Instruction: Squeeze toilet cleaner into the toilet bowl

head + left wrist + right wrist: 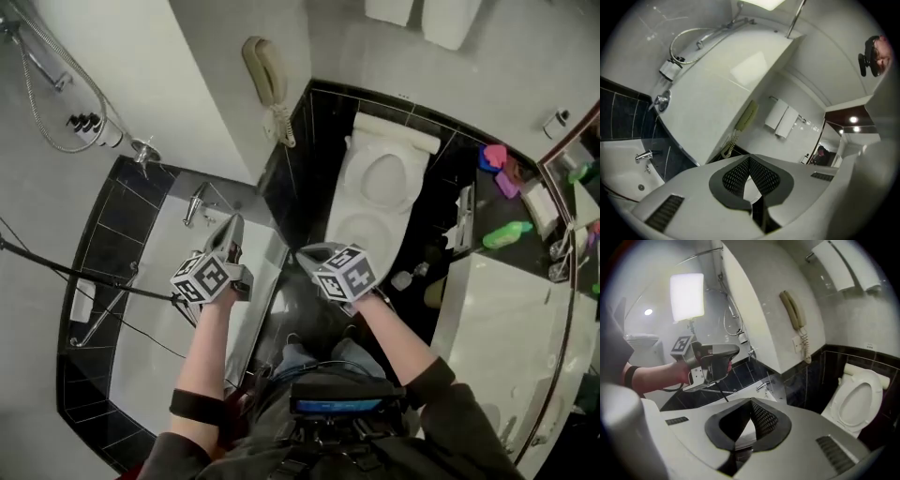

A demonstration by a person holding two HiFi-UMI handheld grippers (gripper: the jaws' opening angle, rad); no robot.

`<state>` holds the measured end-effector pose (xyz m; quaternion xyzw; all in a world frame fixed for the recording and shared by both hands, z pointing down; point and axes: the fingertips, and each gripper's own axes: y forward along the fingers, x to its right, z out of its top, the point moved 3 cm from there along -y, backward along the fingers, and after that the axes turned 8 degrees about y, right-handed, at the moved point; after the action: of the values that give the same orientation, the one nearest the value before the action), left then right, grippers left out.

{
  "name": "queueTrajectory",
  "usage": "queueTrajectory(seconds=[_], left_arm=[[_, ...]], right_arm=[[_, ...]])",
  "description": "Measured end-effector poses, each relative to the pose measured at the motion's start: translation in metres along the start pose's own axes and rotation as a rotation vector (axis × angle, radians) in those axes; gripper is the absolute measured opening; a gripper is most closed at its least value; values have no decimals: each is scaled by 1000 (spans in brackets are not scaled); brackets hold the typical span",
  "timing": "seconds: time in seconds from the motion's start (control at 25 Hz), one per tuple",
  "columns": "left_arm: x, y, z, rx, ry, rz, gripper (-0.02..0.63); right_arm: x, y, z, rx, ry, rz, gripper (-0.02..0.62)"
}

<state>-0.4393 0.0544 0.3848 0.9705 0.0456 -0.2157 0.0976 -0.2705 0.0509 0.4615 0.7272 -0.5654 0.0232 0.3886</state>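
- Left gripper: jaws were closed, pads meeting, nothing between them. It was held about level above the bathtub rim.
- Right gripper: jaws were closed tip to tip and empty. It was tilted downward over the dark floor in front of the toilet.
- The two grippers were side by side but apart, close to the person's body.
- The toilet bowl stood open ahead of the right gripper, untouched.
- A green bottle lay on the vanity counter right of the toilet, well apart from both grippers.
- A small pale bottle sat on the floor beside the toilet base. I could not tell which bottle was the cleaner.
- A wall phone hung left of the toilet.
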Motion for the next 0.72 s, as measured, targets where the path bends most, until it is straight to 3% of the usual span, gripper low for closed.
queueTrajectory(seconds=[0.2,0.4,0.6,0.72], left_arm=[[59,37,-41,-77,205,-35,0],[134,67,-93,-149,440,-133,0],[182,74,-135,-206,516,-223,0],[196,73,-149,-226,531,-243,0]], right_arm=[[60,-67,-25,103,115,-150,2],[116,-154,-66,230,182,-374,2],[147,-248,-123,352,289,-591,2],[159,-280,-153,395,346,-656,2]])
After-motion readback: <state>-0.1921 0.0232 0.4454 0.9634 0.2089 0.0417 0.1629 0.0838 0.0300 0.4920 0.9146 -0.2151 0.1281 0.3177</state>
